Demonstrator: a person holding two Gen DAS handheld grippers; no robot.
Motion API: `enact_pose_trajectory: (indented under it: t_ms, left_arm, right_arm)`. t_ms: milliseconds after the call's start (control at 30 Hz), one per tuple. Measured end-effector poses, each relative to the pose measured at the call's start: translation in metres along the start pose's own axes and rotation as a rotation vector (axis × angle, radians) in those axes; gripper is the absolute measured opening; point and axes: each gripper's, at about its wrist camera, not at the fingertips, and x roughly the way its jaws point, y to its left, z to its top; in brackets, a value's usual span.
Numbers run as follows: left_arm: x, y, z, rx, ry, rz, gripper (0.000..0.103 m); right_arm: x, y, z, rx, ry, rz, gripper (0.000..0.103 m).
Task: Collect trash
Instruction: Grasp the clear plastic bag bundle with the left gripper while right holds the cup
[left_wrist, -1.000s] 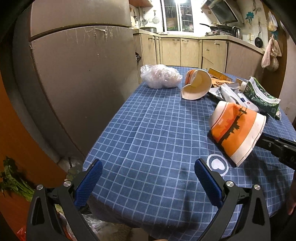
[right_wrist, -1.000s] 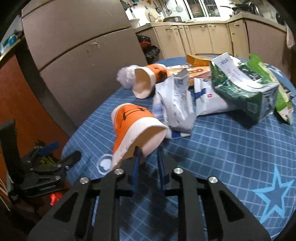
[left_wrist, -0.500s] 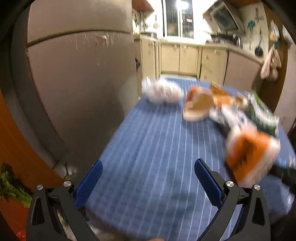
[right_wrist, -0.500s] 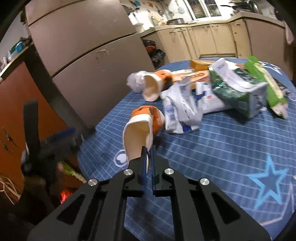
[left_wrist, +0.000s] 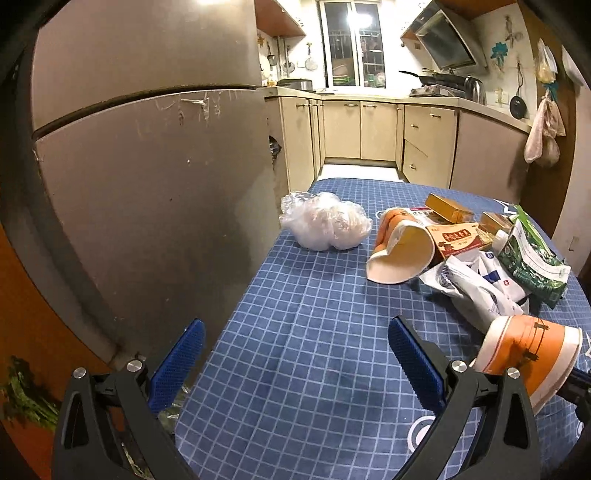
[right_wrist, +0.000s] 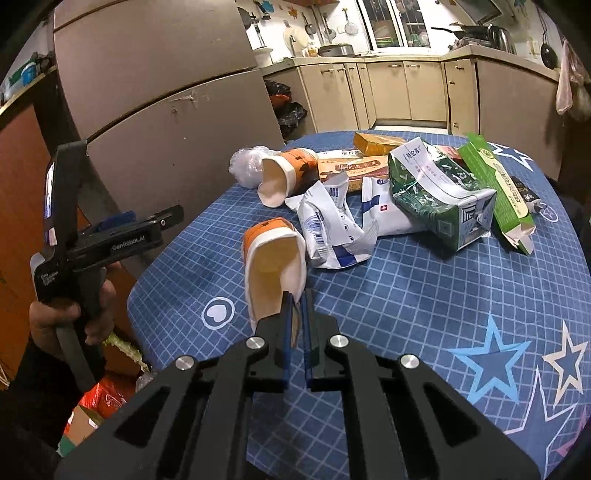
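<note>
My right gripper (right_wrist: 296, 301) is shut on the rim of an orange and white paper cup (right_wrist: 275, 266), held on its side just above the blue checked tablecloth (right_wrist: 406, 295). The same cup (left_wrist: 524, 354) shows at the right of the left wrist view. My left gripper (left_wrist: 291, 347) is open and empty over the table's left edge. A second orange cup (left_wrist: 400, 249) lies on its side further back, next to a crumpled clear plastic bag (left_wrist: 325, 227). White pouches (right_wrist: 332, 225), a green carton (right_wrist: 439, 199) and flat boxes (right_wrist: 352, 166) lie in a heap behind.
A tall grey fridge (left_wrist: 147, 177) stands close against the table's left side. Kitchen cabinets (left_wrist: 362, 129) run along the back wall. Bags and boxes (right_wrist: 99, 402) lie on the floor below the table's left front corner, near green vegetables (left_wrist: 22, 395).
My right gripper has closed tighter on the cup's rim and lifted and turned the cup, so its mouth faces the right wrist camera. My left gripper has drawn back and risen, still open.
</note>
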Motion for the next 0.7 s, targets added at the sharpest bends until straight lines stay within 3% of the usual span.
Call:
enact_pose_trajectory:
  t_ms: [167, 267, 333, 500, 700]
  left_arm:
    - [0.008, 0.012, 0.016, -0.050, -0.008, 0.011, 0.100]
    - [0.031, 0.022, 0.033, -0.104, 0.065, 0.048, 0.100]
    - [0.050, 0.029, 0.045, -0.135, 0.130, 0.005, 0.100]
    - [0.074, 0.037, 0.074, -0.206, 0.079, -0.112, 0.100]
    - [0.134, 0.018, 0.110, -0.220, 0.110, -0.122, 0.100]
  right_arm:
    - [-0.004, 0.002, -0.001, -0.013, -0.008, -0.013, 0.004]
    - [-0.007, 0.003, -0.001, -0.015, -0.013, -0.018, 0.004]
    - [-0.009, 0.001, -0.001, -0.013, -0.014, -0.020, 0.004]
    - [-0.009, 0.001, -0.004, -0.022, -0.007, -0.023, 0.004]
    - [-0.006, 0.000, -0.005, -0.020, 0.005, -0.023, 0.004]
